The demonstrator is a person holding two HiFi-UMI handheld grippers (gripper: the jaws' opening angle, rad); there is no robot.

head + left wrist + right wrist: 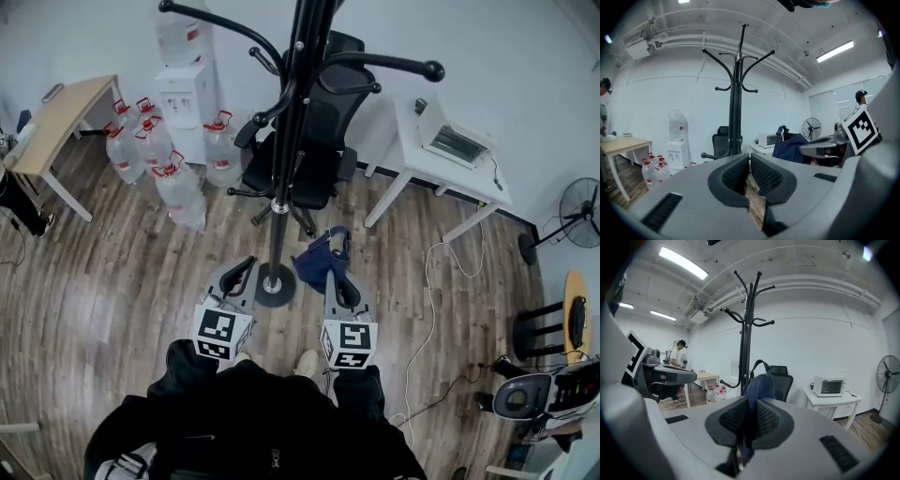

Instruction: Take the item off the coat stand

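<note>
The black coat stand (pixel 291 141) rises from its round base just in front of me; its hooks look bare in both gripper views (pixel 736 103) (pixel 746 343). A dark blue bag (pixel 314 261) with a strap hangs off the stand, to the right of the pole. My right gripper (pixel 335 277) is shut on the bag's fabric, which runs down between its pads (pixel 759 385). My left gripper (pixel 246 267) sits left of the pole, jaws together with nothing between them (pixel 749 161). The bag (pixel 792 145) also shows at the right of the left gripper view.
A black office chair (pixel 314 141) stands behind the stand. Several water bottles (pixel 159 155) and a dispenser (pixel 183 94) are at the back left, by a wooden table (pixel 56 122). A white desk (pixel 450 178), a fan (pixel 581 211) and a floor cable (pixel 431 281) are right.
</note>
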